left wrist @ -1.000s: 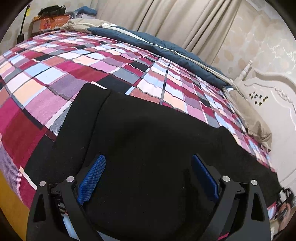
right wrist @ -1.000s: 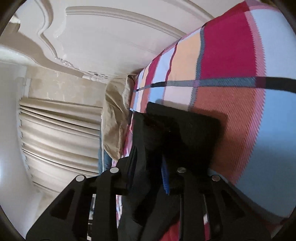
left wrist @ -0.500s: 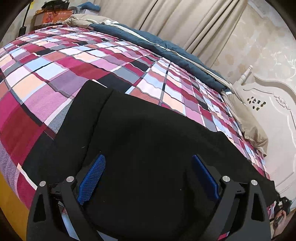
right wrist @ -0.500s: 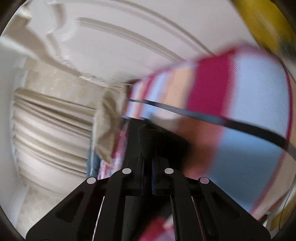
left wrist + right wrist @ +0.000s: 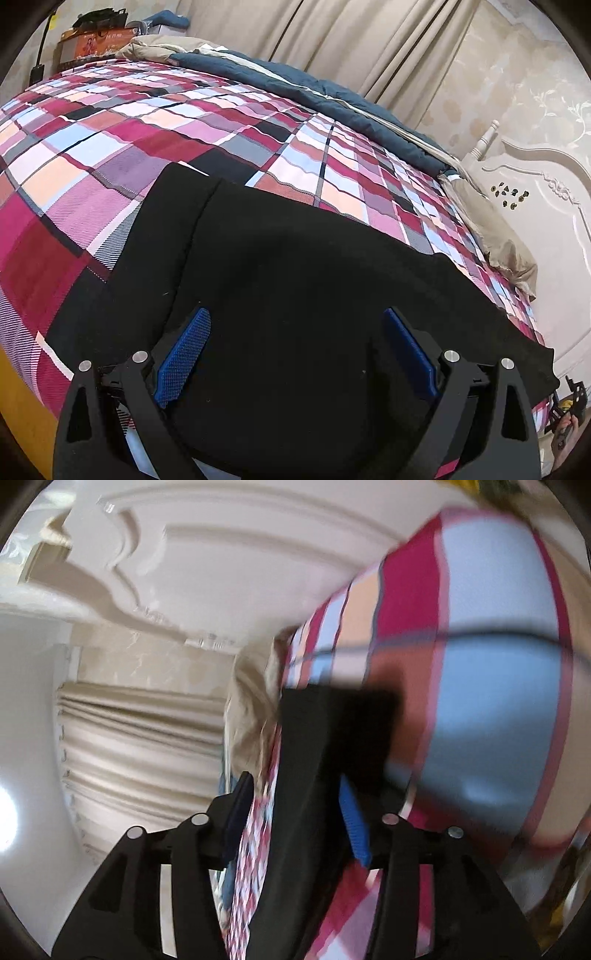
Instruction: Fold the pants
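The black pants (image 5: 303, 295) lie flat on the checked bedspread (image 5: 155, 122) of a big bed, near the edge of the bed that is closest to the left camera. One fold line runs down the pants on the side away from the white headboard (image 5: 554, 229). The far end of the pants reaches toward that headboard. The left gripper (image 5: 295, 354) hangs just over the pants with its jaws wide apart, and its blue pads (image 5: 183, 356) do not pinch any cloth. In the right wrist view, the whole scene is tipped on its side and a bit blurry. There the right gripper (image 5: 295, 812) is at the headboard end of the pants (image 5: 317, 775). Its jaws are opening. A thick edge of the pants stands between them, close to the bright blue pad (image 5: 356, 830), but the pads do not look pressed on the cloth. A tan pillow (image 5: 495, 236) rests on the bedspread against the headboard. A dark blue quilt (image 5: 325, 99) is bunched along the side of the bed farthest from the pants, next to the beige curtains (image 5: 351, 40). An orange box (image 5: 99, 40) sits past the end of the bed away from the headboard.
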A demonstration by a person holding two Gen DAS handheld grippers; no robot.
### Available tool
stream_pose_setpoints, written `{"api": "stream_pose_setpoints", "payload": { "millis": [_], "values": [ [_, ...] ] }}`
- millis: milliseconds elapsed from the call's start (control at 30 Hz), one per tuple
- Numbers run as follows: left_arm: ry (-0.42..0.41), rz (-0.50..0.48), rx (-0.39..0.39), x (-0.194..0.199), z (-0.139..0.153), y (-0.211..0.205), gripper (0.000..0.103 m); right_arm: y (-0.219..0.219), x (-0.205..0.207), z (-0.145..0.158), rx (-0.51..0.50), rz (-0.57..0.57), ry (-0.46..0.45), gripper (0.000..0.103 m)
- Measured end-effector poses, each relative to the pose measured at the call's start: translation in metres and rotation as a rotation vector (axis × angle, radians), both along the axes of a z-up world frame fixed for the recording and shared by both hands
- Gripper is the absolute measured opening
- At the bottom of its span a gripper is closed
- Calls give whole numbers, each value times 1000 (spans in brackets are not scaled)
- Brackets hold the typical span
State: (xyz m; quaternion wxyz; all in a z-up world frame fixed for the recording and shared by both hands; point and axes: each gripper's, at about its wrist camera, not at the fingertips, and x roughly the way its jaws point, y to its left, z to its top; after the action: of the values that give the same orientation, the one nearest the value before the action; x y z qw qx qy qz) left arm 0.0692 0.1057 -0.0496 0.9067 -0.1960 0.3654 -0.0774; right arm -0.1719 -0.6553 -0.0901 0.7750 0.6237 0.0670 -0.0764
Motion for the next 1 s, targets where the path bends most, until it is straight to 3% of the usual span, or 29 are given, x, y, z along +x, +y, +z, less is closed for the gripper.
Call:
{"api": "stream_pose_setpoints", "payload": {
  "millis": [267, 333, 400, 600, 700, 800, 900, 1000],
  "values": [
    [-6, -6, -7, -1, 0, -1, 93, 80, 34, -11, -23, 219, 14, 44],
    [-8, -5, -9, -1, 0, -1, 93, 93, 38, -8, -66, 239, 61, 35],
    [-8, -5, -15, -1, 0, -1, 93, 99, 43, -9, -73, 256, 93, 6],
    [-9, -17, -48, -2, 1, 4, 93, 104, 22, -11, -82, 198, 133, 5],
    [-13, -19, -61, -2, 1, 6, 93, 97, 26, -25, -33, 190, 111, 4],
    [-14, -24, -49, -3, 1, 5, 93, 100, 28, -17, -60, 208, 143, 5],
    [-19, -32, -49, -4, 1, 5, 93, 99, 21, -9, -69, 215, 170, 11],
    [-20, -34, -50, -4, 0, 6, 93, 95, 8, 12, -179, 172, 242, 27]
  ]
}}
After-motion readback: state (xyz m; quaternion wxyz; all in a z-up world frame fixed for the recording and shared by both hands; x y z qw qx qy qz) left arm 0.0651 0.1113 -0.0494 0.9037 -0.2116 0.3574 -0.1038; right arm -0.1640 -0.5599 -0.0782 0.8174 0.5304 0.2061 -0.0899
